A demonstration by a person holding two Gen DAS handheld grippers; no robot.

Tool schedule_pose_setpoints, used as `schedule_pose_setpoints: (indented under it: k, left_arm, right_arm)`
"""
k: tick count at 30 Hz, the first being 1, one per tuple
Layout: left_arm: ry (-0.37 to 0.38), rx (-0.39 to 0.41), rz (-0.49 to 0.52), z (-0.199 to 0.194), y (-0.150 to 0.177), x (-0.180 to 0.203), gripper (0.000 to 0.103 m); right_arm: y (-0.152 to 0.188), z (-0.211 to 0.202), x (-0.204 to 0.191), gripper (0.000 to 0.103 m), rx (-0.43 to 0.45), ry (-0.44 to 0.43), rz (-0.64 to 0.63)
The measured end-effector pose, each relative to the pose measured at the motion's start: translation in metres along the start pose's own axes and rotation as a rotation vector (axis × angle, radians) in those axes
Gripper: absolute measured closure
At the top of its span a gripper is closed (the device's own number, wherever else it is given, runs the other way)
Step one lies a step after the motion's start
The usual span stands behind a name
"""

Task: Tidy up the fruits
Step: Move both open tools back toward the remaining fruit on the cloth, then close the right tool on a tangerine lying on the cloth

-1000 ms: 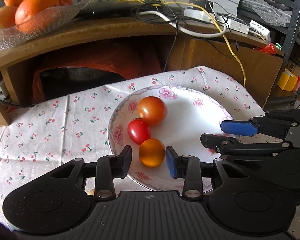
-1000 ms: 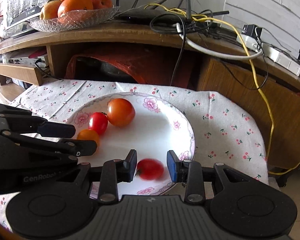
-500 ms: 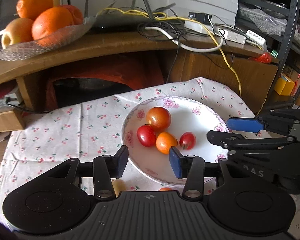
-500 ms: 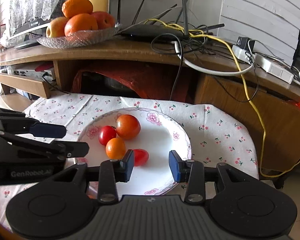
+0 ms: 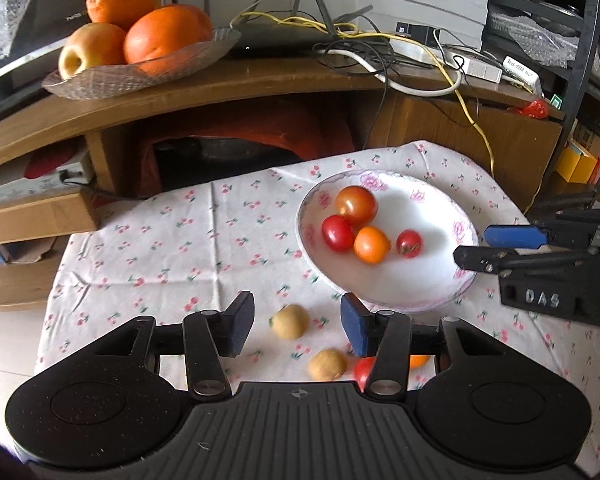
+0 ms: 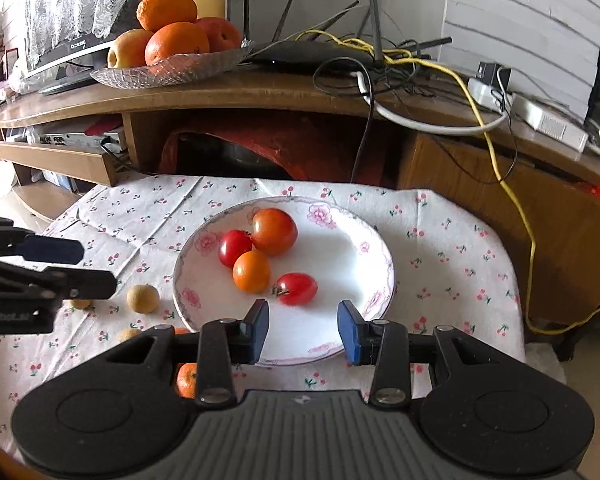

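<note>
Backing both empty, gaping claws, left claw (image 5: pixel 296 326) and right claw (image 6: pixel 302 330), off plate (image 6: pixel 374 250); tomato (image 6: pixel 296 289) now resting inside at 6 o'clock, loose fruit (image 5: pixel 289 322) remaining on bench.

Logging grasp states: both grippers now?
Left gripper: open, holding nothing, above the cloth near a tan fruit.
Right gripper: open, empty, over the plate.

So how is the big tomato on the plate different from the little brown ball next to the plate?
The big tomato is shiny orange-red; the brown ball is dull tan. The big tomato looks clearly larger. The big tomato lies in the plate, touching the small red tomato; the brown ball sits alone on the cloth. Both are round, and neither is gripped.
</note>
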State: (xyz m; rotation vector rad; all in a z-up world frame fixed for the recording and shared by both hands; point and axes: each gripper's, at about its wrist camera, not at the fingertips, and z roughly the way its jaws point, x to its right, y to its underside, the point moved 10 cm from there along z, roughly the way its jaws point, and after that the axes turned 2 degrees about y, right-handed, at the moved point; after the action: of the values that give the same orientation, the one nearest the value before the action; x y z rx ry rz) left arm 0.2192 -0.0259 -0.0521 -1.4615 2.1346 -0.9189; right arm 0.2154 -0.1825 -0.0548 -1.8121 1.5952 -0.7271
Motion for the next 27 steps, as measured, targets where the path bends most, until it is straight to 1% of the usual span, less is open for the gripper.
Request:
schedule_pose_setpoints:
  k: [5, 11, 15, 17, 23, 27]
  left_arm:
    - [-0.004, -0.031, -0.002, 0.002, 0.016, -0.013, 0.046]
    - [0.014, -0.074, 0.023, 0.005, 0.037, -0.017, 0.046]
    - [0.040, -0.100, 0.048, 0.011, 0.049, -0.013, 0.045]
    - [0.056, -0.108, 0.061, 0.013, 0.052, -0.009, 0.045]
    - [0.100, -0.112, 0.092, 0.013, 0.055, 0.003, 0.044]
    - [0.122, -0.117, 0.108, 0.013, 0.058, 0.008, 0.044]
  right_arm:
    - [0.009, -0.006, -0.015, 0.063, -0.008, -0.030, -0.030]
    - [0.030, 0.000, -0.040, 0.064, -0.054, -0.083, -0.097]
    - [0.041, 0.011, -0.047, 0.063, -0.090, -0.118, -0.122]
    - [0.041, 0.013, -0.050, 0.062, -0.094, -0.153, -0.121]
    - [0.045, 0.012, -0.059, 0.062, -0.113, -0.240, -0.161]
    - [0.049, 0.015, -0.068, 0.062, -0.136, -0.281, -0.186]
